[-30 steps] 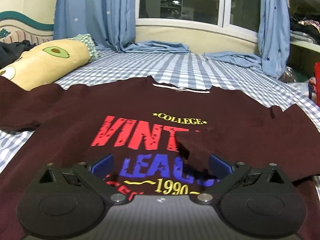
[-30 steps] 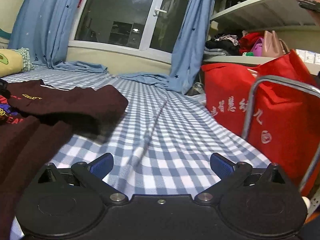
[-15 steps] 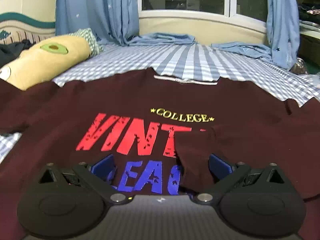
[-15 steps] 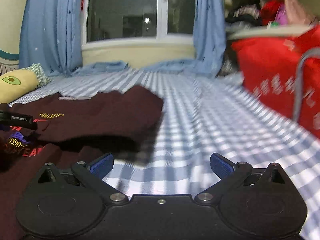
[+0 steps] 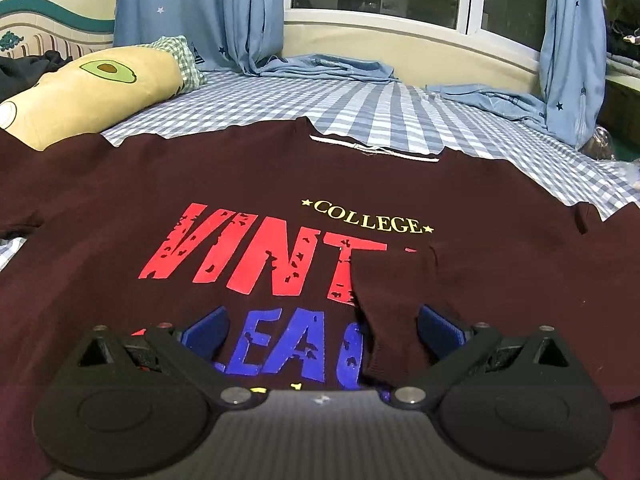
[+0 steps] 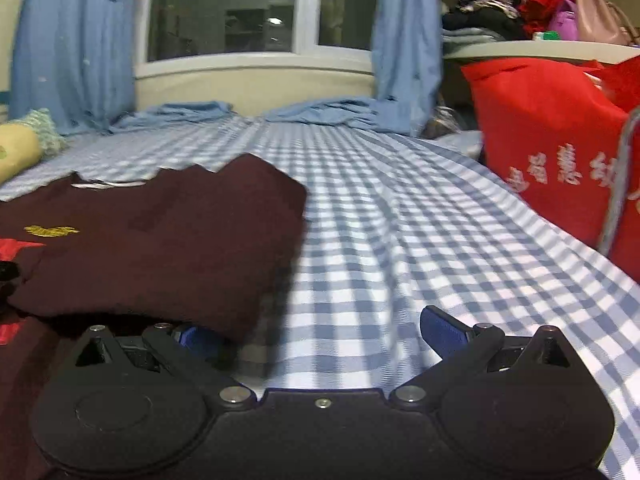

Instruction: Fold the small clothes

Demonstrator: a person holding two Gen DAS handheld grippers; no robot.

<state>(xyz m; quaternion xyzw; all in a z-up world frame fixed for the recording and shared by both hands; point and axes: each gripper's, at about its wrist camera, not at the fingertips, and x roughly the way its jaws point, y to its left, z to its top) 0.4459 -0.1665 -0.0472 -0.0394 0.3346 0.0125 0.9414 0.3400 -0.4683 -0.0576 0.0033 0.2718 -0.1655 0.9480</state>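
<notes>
Both grippers, left (image 5: 320, 326) and right (image 6: 320, 330), gape wide, gripping nothing; the folded sleeve (image 6: 172, 248) may spring open on the shirt (image 5: 200, 184) if left unpinned

Checked bed (image 5: 360, 108) carries maroon T-shirt (image 5: 240, 176) and avocado pillow (image 5: 88, 96).

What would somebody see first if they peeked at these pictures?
Probably the dark maroon T-shirt spread on the checked bedsheet, with big red, blue and yellow letters on its chest. After that, the bright red bag at the right edge of the bed, and the yellow avocado pillow at the left.
</notes>
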